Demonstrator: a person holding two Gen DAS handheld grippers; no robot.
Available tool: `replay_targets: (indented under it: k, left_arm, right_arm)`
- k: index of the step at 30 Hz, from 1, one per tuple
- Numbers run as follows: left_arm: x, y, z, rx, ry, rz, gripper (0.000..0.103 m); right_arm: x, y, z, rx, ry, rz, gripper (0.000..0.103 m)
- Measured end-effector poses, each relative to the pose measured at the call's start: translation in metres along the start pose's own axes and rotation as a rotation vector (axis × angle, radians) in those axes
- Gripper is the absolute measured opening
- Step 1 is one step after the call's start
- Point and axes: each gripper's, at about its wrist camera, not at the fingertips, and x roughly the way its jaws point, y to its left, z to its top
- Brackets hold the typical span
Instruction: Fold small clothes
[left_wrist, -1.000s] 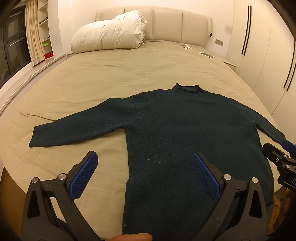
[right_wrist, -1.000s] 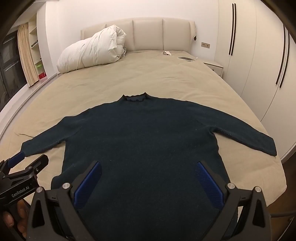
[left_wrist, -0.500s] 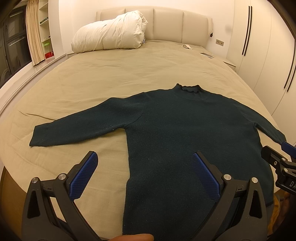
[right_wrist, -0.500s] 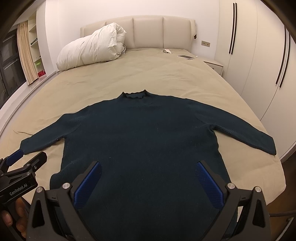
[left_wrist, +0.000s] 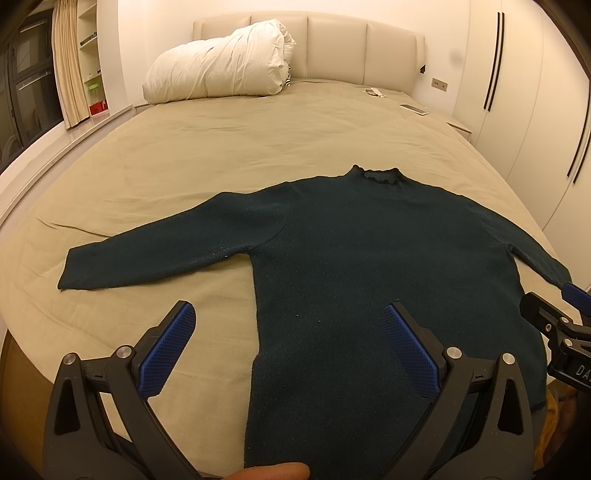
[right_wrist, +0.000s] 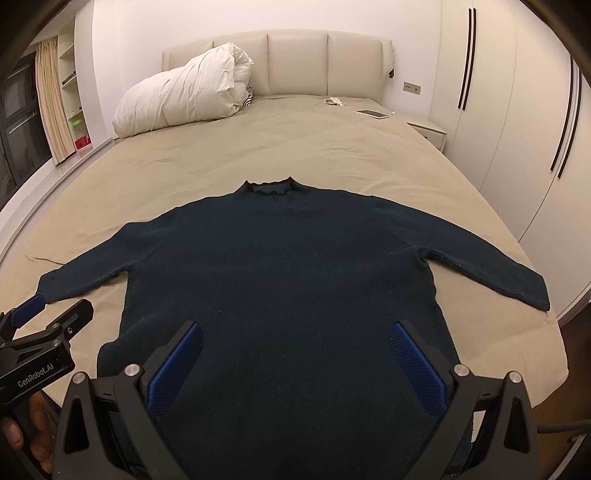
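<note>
A dark teal long-sleeved sweater (left_wrist: 362, 266) lies flat on the beige bed (left_wrist: 258, 147), collar toward the headboard and both sleeves spread out. It also fills the right wrist view (right_wrist: 280, 280). My left gripper (left_wrist: 288, 332) is open and empty, hovering above the sweater's lower left edge near the hem. My right gripper (right_wrist: 295, 350) is open and empty above the lower middle of the sweater. The right gripper shows at the right edge of the left wrist view (left_wrist: 554, 332). The left gripper shows at the left edge of the right wrist view (right_wrist: 48, 332).
A white rolled duvet (left_wrist: 218, 66) lies by the padded headboard (left_wrist: 336, 48). A phone (right_wrist: 373, 113) and a small remote (right_wrist: 334, 100) lie on the far right of the bed. White wardrobes (right_wrist: 517, 110) stand on the right, shelves and a curtain (left_wrist: 68, 62) on the left.
Both grippers have risen and drawn back slightly, so the sweater sits a little lower in the right wrist view. Both stay open. The sweater has not moved.
</note>
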Motion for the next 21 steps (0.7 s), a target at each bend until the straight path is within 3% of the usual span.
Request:
replay_targets:
  k: [21]
  left_arm:
    - [0.0036, 0.0036, -0.0059, -0.001, 0.003, -0.003, 0.103]
  right_arm:
    - [0.0022, 0.0011, 0.0003, -0.004, 0.004, -0.006, 0.103]
